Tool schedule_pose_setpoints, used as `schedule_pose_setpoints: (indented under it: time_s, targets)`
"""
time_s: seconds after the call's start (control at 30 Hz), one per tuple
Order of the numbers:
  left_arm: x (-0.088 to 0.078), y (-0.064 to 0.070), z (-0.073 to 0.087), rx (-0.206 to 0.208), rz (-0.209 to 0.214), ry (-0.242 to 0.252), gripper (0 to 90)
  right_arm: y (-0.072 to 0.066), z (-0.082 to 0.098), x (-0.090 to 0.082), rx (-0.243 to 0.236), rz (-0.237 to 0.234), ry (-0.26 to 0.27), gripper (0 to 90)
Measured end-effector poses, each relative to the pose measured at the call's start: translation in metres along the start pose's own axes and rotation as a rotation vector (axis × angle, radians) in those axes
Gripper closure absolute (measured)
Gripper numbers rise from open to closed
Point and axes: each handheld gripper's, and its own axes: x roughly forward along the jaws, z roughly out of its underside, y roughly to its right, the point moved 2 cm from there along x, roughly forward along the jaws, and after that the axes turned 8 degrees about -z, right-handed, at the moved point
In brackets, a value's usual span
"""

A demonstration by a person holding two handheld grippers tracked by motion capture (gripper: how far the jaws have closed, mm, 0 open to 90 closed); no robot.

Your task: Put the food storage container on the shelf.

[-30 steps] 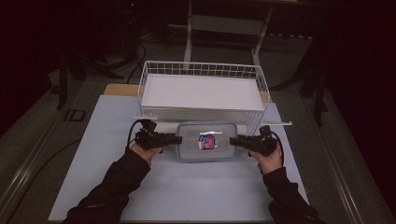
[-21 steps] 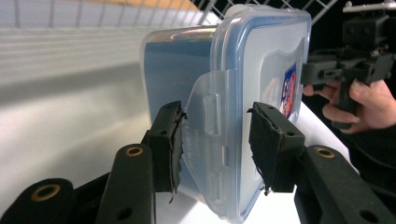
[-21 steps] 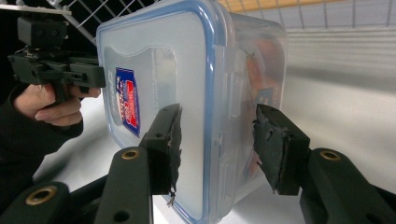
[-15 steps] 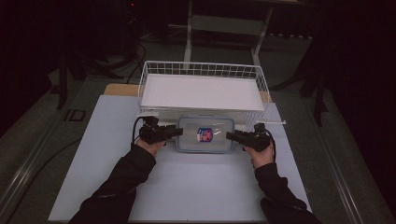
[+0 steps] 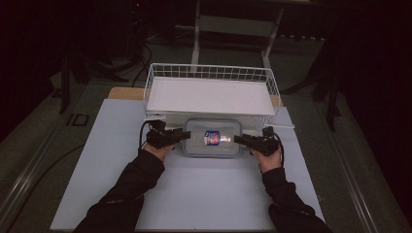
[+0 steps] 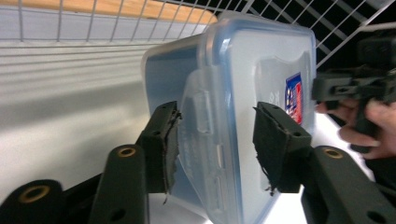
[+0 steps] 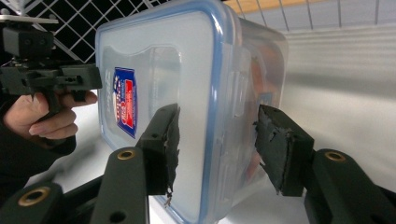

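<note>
Both hands have carried the clear lidded container [image 5: 213,138] forward and down since a second ago, from the open middle of the white table sheet [image 5: 194,194] to a spot just in front of the wire basket [image 5: 210,74], where it now rests on the sheet with its blue-rimmed lid up and a red-and-blue label [image 5: 212,137] on top. The left gripper [image 5: 183,135] reaches in at the container's left end; in the left gripper view its jaws have just been opening, and the pads [image 6: 164,140] stand a little off the side latch and lid edge between them, so the hold looks let go. The right gripper [image 5: 240,140] faces it from the container's right end; in the right gripper view its jaws have also just been opening slightly, straddling the lid rim with gaps on both sides, parted and pressing on nothing. Each gripper view shows the opposite hand and its gripper beyond the container. Behind, the basket holds a flat white sheet [image 5: 210,96], and dark floor surrounds the table.
</note>
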Motion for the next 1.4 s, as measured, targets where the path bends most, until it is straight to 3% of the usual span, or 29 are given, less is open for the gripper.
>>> schedule_pose_setpoints:
  time_s: [0.07,0.13,0.17,0.27,0.47,0.67,0.8,1.0,1.13,1.2,1.3,1.4]
  targets:
    - [0.002,-0.001,0.001,0.006,-0.037,0.020,50.2,0.000,0.000,0.002,-0.017,0.030,0.000,49.9]
    - [0.003,-0.002,0.000,-0.027,-0.035,0.024,51.8,-0.003,-0.002,0.003,-0.035,0.055,0.006,51.8]
    - [0.003,-0.002,0.000,-0.003,-0.041,0.034,52.0,-0.002,-0.004,0.004,-0.033,0.060,0.007,52.0]
    - [0.005,-0.003,0.000,-0.010,-0.051,0.049,51.3,-0.003,-0.006,0.006,-0.044,0.083,0.014,51.4]
    - [0.008,-0.003,-0.002,0.026,-0.118,0.088,47.2,-0.005,-0.010,0.009,-0.060,0.140,0.026,51.5]
    - [0.009,-0.004,-0.003,0.020,-0.148,0.092,45.8,-0.006,-0.012,0.011,-0.044,0.158,0.027,50.3]
    - [0.008,-0.003,-0.003,0.031,-0.135,0.086,44.1,-0.007,-0.011,0.011,-0.062,0.156,0.037,48.0]
    - [0.000,0.000,-0.001,0.001,-0.124,0.095,38.9,-0.013,-0.009,0.003,-0.123,0.151,0.059,44.7]
    - [-0.009,0.003,0.001,0.032,-0.103,0.089,34.4,-0.020,-0.008,-0.003,-0.138,0.145,0.061,43.4]
    - [-0.014,0.006,0.003,0.023,-0.088,0.086,30.1,-0.025,-0.007,-0.005,-0.150,0.139,0.057,43.3]
    - [-0.025,0.009,0.005,0.053,-0.056,0.114,23.7,-0.040,-0.006,-0.010,-0.190,0.122,0.057,43.0]
    - [-0.032,0.011,0.007,0.070,-0.054,0.122,18.1,-0.048,-0.005,-0.012,-0.202,0.108,0.062,43.1]
